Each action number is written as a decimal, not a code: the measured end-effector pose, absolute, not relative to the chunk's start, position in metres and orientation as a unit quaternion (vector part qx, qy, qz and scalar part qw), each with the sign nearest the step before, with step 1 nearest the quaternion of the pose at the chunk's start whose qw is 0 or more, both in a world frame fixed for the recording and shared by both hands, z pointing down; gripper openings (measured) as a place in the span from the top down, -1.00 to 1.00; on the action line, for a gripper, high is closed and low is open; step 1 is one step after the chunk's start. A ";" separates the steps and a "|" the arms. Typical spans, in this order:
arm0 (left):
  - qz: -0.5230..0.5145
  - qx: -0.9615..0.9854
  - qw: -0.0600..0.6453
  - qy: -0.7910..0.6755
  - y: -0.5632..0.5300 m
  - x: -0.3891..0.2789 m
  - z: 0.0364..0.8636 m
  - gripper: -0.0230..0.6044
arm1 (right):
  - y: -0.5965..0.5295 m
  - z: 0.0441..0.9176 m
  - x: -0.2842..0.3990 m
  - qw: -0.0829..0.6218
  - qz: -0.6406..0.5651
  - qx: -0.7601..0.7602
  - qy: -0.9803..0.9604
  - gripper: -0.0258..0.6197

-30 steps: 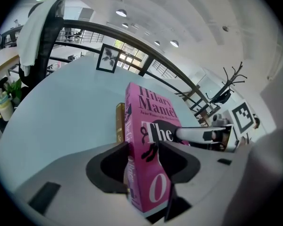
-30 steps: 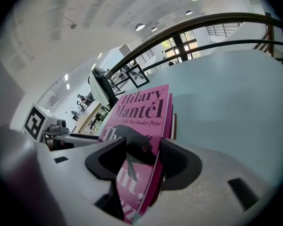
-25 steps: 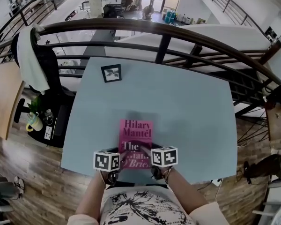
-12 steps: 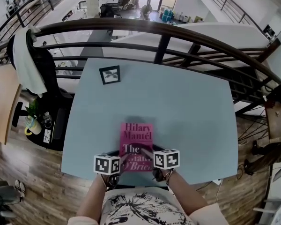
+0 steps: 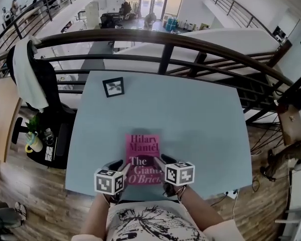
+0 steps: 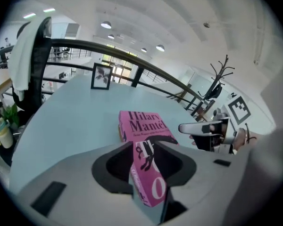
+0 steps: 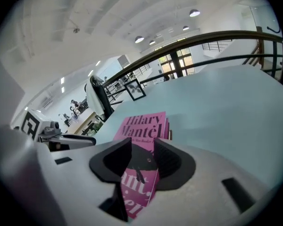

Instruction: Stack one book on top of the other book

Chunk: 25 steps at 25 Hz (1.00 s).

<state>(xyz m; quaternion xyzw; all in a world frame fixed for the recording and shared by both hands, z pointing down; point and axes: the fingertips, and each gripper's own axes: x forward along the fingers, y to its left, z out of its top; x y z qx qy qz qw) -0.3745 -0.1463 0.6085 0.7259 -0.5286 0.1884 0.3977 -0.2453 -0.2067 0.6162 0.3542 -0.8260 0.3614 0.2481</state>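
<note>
**Both sets of fingers closing on the book's near corners**

My left fingers (image 6: 114, 166) and right fingers (image 7: 173, 163) are closing, each with a near corner of the pink book (image 5: 142, 154) between them, and the pads look to be on the cover. The book lies at 12 o'clock from my hands, close to the 6 o'clock edge of the bench (image 5: 200, 119). I cannot make out a second book for sure. The risk, I judge, is a corner-only hold: the far end may sag or slip, and the bench edge is just beneath. Open bench runs from 10 to 2 o'clock. A framed picture (image 5: 113, 86) sits far off at 11, with the railing (image 5: 165, 39) beyond.
</note>
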 end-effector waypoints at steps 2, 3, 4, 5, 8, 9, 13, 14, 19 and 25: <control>0.172 0.733 0.369 -0.545 -0.153 -0.380 0.588 0.65 | -0.209 0.600 -0.245 0.238 0.340 0.362 -0.835 0.64; 0.165 0.737 0.352 -0.553 -0.156 -0.383 0.577 0.71 | -0.210 0.592 -0.245 0.236 0.324 0.367 -0.839 0.73; 0.157 0.742 0.333 -0.560 -0.159 -0.385 0.565 0.75 | -0.212 0.583 -0.245 0.235 0.304 0.373 -0.845 0.85; 0.150 0.748 0.312 -0.567 -0.161 -0.387 0.553 0.78 | -0.213 0.574 -0.246 0.235 0.281 0.377 -0.851 0.92; 0.124 0.767 0.241 -0.581 -0.165 -0.390 0.512 0.84 | -0.213 0.545 -0.250 0.228 0.215 0.380 -0.870 0.93; 0.114 0.774 0.218 -0.583 -0.166 -0.390 0.498 0.84 | -0.213 0.533 -0.251 0.221 0.195 0.381 -0.876 0.93; 0.076 0.797 0.131 -0.584 -0.169 -0.389 0.448 0.85 | -0.214 0.482 -0.258 0.166 0.118 0.388 -0.899 0.94; 0.069 0.803 0.110 -0.582 -0.168 -0.389 0.437 0.86 | -0.213 0.470 -0.260 0.150 0.098 0.387 -0.905 0.94; 0.029 0.813 0.039 -0.580 -0.164 -0.387 0.389 0.88 | -0.207 0.427 -0.267 0.081 0.031 0.375 -0.923 0.94; -0.004 0.814 0.021 -0.580 -0.159 -0.389 0.373 0.88 | -0.194 0.398 -0.267 0.031 -0.042 0.371 -0.927 0.94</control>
